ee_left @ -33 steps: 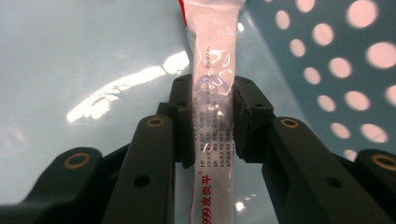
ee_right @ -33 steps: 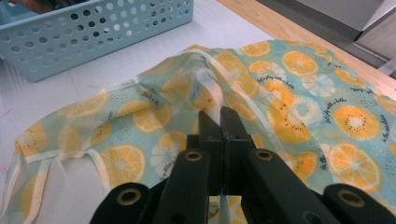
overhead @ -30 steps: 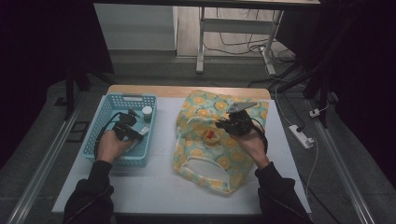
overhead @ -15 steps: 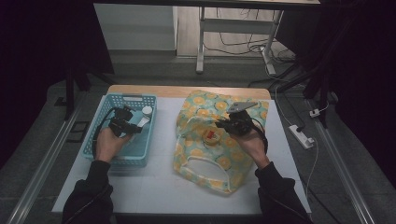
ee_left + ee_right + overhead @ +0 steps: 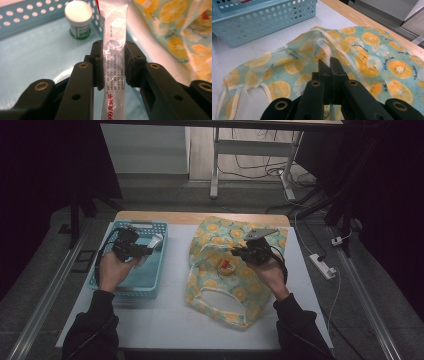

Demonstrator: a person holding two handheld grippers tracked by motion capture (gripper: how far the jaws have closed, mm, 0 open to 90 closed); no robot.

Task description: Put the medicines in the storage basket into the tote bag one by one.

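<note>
Dim floor and cables lie beyond the desk (image 5: pixel 165 320) in the high view; left tongs (image 5: pixel 142 251) hold a white sachet (image 5: pixel 152 245) over the blue basket (image 5: pixel 150 287), right tongs (image 5: pixel 239 253) on the citrus-print bag (image 5: pixel 220 232); left gripper view: pads clamp the sachet mid-length, long axis running away from the camera; it might slide, being slick; right gripper view: tongs together, pinching the bag's fabric, which could slip free
</note>
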